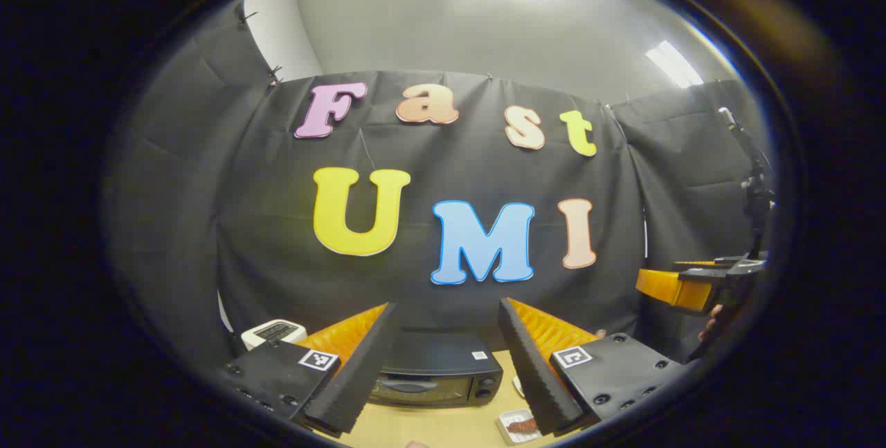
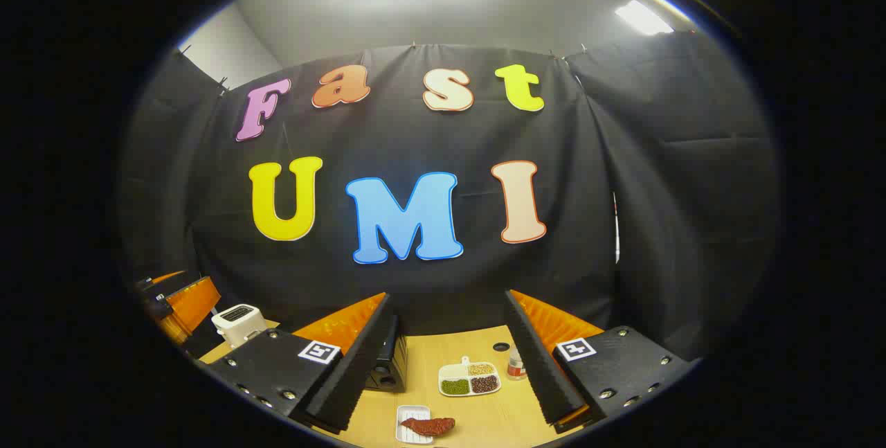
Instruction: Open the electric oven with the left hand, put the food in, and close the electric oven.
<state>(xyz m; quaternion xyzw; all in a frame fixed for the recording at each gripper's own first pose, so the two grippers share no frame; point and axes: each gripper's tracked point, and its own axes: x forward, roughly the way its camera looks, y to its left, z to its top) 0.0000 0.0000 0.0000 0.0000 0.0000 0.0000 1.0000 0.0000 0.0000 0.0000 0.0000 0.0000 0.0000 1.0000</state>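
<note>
Toaster (image 2: 239, 323) left of oven (image 1: 432, 372)

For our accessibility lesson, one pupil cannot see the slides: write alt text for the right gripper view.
The right gripper, jaws open and holding nothing, hangs above a wooden table with a piece of reddish-brown meat on a small white tray near the front. Behind it sit a divided dish of beans, a small jar, a black electric oven and a white toaster.

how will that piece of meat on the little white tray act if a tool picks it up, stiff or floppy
The meat looks thin, long and uneven, so it will probably sag at the ends. Its glossy surface hints it may be slippery. The small white tray looks light and may slide on the table.
</note>
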